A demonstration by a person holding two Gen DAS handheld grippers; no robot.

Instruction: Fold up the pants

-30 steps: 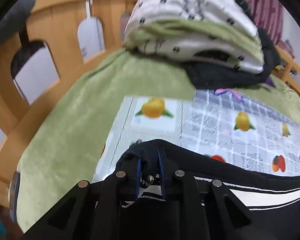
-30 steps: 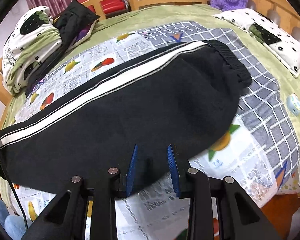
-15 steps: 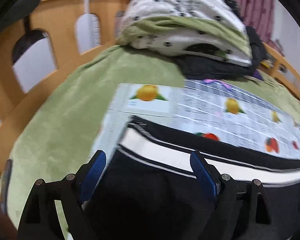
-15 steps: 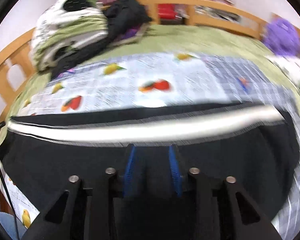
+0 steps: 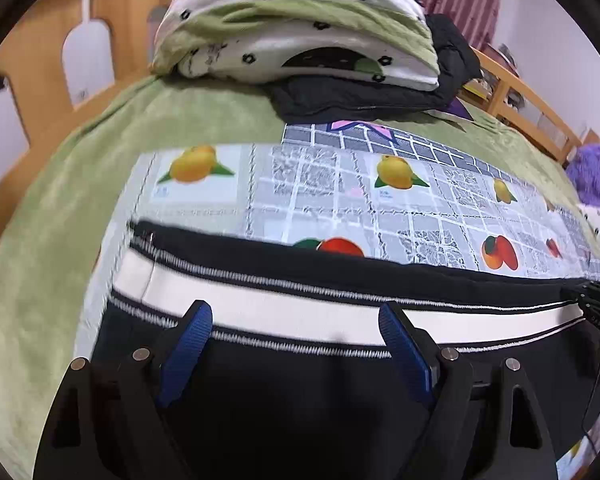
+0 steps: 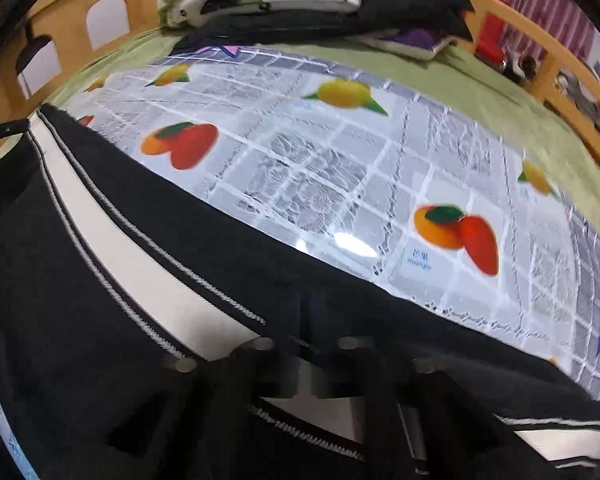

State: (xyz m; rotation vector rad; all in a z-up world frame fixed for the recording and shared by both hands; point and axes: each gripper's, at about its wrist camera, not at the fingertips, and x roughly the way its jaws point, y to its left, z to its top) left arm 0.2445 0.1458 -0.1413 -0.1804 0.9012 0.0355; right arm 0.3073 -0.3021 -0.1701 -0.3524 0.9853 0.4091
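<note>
Left tongs [image 5: 296, 338] gape, released, above the track pants [image 5: 300, 400]; right tongs [image 6: 312, 364] are too blurred to tell. Regrip the hem squarely near the bed's [image 5: 52, 240] edge before folding.

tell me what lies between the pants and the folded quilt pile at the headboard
In the left wrist view, fruit-print mat, then green bedspread, separate the pants from the quilt pile; a black jacket sits under the pile.

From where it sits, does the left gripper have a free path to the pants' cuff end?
Probably yes: the left gripper is open just above the pants, with the cuff end just ahead and nothing between them.
</note>
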